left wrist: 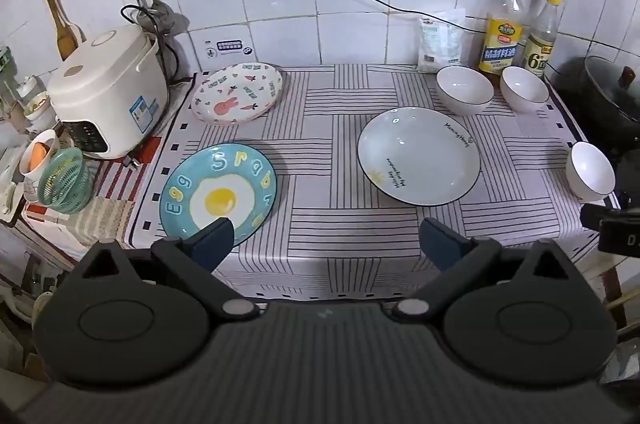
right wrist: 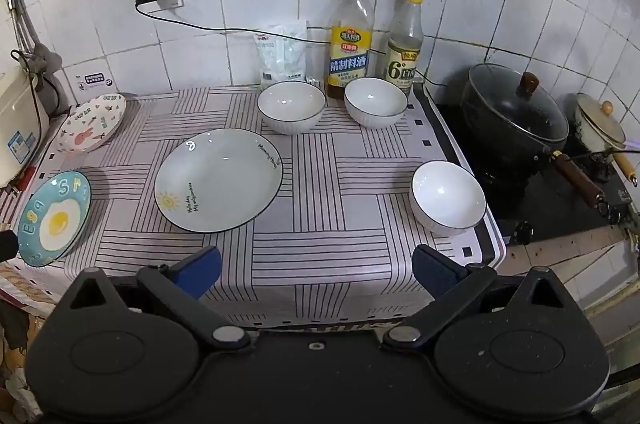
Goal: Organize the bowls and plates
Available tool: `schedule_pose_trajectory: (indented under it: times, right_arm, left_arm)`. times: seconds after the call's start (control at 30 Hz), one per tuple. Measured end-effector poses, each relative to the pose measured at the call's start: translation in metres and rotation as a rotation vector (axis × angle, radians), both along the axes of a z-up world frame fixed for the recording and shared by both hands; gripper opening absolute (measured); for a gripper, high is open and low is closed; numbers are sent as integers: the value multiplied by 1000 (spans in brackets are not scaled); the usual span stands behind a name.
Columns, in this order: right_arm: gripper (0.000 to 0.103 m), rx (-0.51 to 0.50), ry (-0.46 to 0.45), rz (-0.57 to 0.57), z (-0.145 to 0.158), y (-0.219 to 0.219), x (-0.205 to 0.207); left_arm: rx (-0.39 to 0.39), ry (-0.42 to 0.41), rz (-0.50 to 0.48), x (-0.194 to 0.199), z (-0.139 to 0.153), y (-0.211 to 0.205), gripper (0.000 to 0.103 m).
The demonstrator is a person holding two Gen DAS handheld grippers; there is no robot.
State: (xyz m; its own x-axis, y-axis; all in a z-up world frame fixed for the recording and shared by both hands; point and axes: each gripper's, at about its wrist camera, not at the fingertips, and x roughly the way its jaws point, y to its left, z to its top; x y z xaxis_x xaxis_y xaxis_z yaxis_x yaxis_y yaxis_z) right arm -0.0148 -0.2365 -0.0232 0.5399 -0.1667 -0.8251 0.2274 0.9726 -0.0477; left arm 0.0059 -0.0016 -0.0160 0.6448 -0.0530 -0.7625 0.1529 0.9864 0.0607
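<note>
Both claws idle: left gripper (left wrist: 326,244) has its jaws spread to full width with nothing between them, hanging over the near edge of the counter; right gripper (right wrist: 316,270) same, wide open and empty, also above the near edge, further toward the stove end. Nothing grasped or touched yet, so I'd call this the start, with the approach step not begun. Closest to the left claw: egg plate (left wrist: 218,189) at the near-left corner of the cloth-covered counter (left wrist: 352,220), just ahead of the left finger. Rabbit plate (left wrist: 237,92) sits behind it at the far-left corner, beside the rice cooker (left wrist: 106,89), one rim apparently propped up. Big pale plate (right wrist: 218,179) lies mid-counter, flat, apart from everything. Closest to the right claw: near bowl (right wrist: 448,197) at the right edge, close to the cloth's border and the stove. Two more bowls along the far edge, left back bowl (right wrist: 291,111) and right back bowl (right wrist: 376,101), upright, near each other, just in front of the bottles (right wrist: 350,35). All six pieces separate, none stacked. Likely plan: plates into one stack, bowls nested. Next move probably needs the left claw to drop onto the egg plate's rim, one finger under or over the lip, since flat plates give little to pinch. Right claw can take the near bowl by its wall. Watch the wok (right wrist: 516,115) handle.
</note>
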Motion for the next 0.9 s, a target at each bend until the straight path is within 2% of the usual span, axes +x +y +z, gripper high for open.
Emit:
schedule_pose_trajectory:
  times: [0.5, 0.9]
  right_arm:
    - [103, -9, -4, -8, 1, -11, -3]
    - [103, -41, -35, -4, 5, -11, -7]
  left_arm:
    - [-65, 36, -12, -2, 0, 0, 101]
    - [-39, 18, -13, -6, 1, -4, 101]
